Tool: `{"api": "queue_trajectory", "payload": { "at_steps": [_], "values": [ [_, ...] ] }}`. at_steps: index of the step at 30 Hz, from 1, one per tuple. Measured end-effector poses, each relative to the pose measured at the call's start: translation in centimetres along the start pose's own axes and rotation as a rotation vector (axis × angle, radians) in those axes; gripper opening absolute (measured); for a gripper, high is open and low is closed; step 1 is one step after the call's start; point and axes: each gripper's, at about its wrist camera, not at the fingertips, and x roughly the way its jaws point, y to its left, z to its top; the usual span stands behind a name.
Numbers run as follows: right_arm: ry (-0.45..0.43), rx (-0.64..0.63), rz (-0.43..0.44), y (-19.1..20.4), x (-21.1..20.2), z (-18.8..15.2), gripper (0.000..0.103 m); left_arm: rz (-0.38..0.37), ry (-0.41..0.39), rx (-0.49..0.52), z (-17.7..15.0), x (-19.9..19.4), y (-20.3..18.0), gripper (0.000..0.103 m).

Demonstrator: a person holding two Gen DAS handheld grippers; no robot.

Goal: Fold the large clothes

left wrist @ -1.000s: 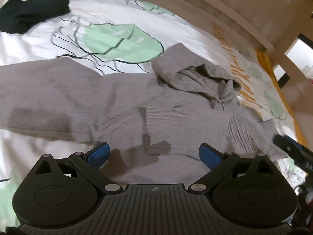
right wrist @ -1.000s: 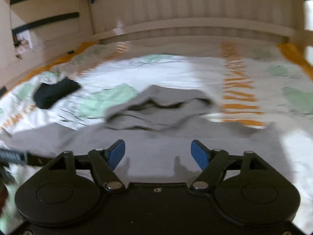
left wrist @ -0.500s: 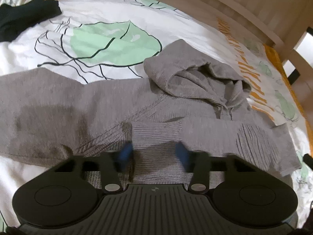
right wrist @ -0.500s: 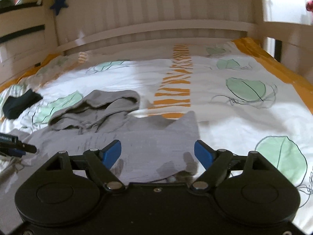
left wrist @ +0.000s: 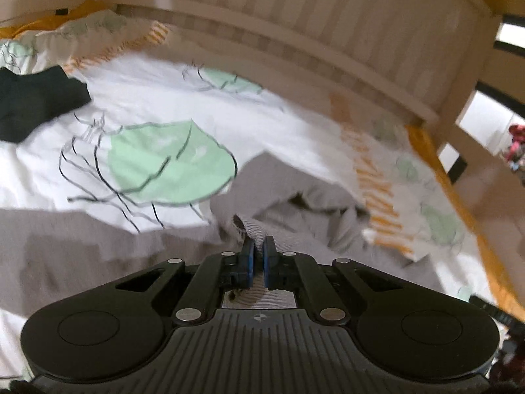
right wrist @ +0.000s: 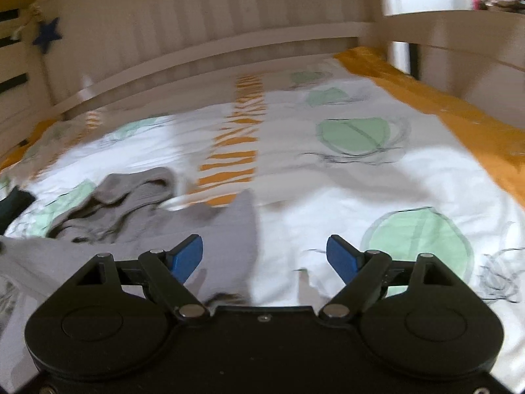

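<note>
A grey hooded sweater lies spread on a bed with a white cover printed with green leaves. My left gripper is shut on a ribbed fold of the grey sweater and holds it raised above the rest of the garment. In the right wrist view the sweater lies at the left, its hood toward the headboard. My right gripper is open and empty, over the sweater's right edge and the bare cover.
A black garment lies at the far left of the bed. A pale wooden slatted headboard and side rail enclose the bed. An orange border runs along the right edge.
My left gripper has closed on a fold of the sweater and lifted it. My right gripper has swung right, from over the sweater's middle to its right edge, staying open.
</note>
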Motion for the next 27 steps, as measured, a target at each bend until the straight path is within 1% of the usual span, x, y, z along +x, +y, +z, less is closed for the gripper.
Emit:
{"api": "queue_trajectory", "payload": {
  "at_steps": [3, 5, 8, 13, 17, 19, 21, 22, 25, 27],
  "values": [
    [0.020, 0.056, -0.041, -1.7, 0.5, 0.1, 0.085, 0.021, -0.029, 0.009, 0.7, -0.4, 0.2, 0.005],
    [0.039, 0.085, -0.056, -2.4, 1.1, -0.1, 0.084, 0.035, -0.026, 0.003, 0.9, -0.2, 0.7, 0.005],
    [0.055, 0.077, -0.059, -2.2, 1.7, -0.4, 0.084, 0.062, -0.011, -0.002, 0.6, 0.2, 1.5, 0.005],
    [0.073, -0.018, -0.036, 0.2, 3.0, -1.0, 0.084, 0.105, -0.007, -0.024, 0.2, 0.5, 3.0, 0.005],
    [0.115, -0.103, -0.039, 1.8, 4.3, -1.9, 0.084, 0.117, 0.029, -0.028, -0.4, 1.3, 4.1, 0.005],
    [0.185, -0.175, -0.060, 2.5, 5.3, -2.7, 0.084, 0.123, 0.048, -0.038, -0.7, 1.7, 4.7, 0.005],
    [0.216, -0.258, -0.102, 3.1, 5.6, -3.4, 0.092, 0.131, 0.067, -0.050, -1.0, 2.1, 5.4, 0.005],
    [0.222, -0.286, -0.120, 3.2, 5.7, -3.5, 0.093, 0.134, 0.075, -0.055, -1.2, 2.2, 5.6, 0.005],
    [0.232, -0.284, -0.136, 3.0, 5.5, -3.5, 0.094, 0.141, 0.109, -0.063, -1.8, 2.8, 6.3, 0.006],
    [0.213, -0.266, -0.143, 3.0, 5.1, -3.3, 0.093, 0.155, 0.125, -0.054, -2.3, 3.1, 6.6, 0.007]
  ]
}}
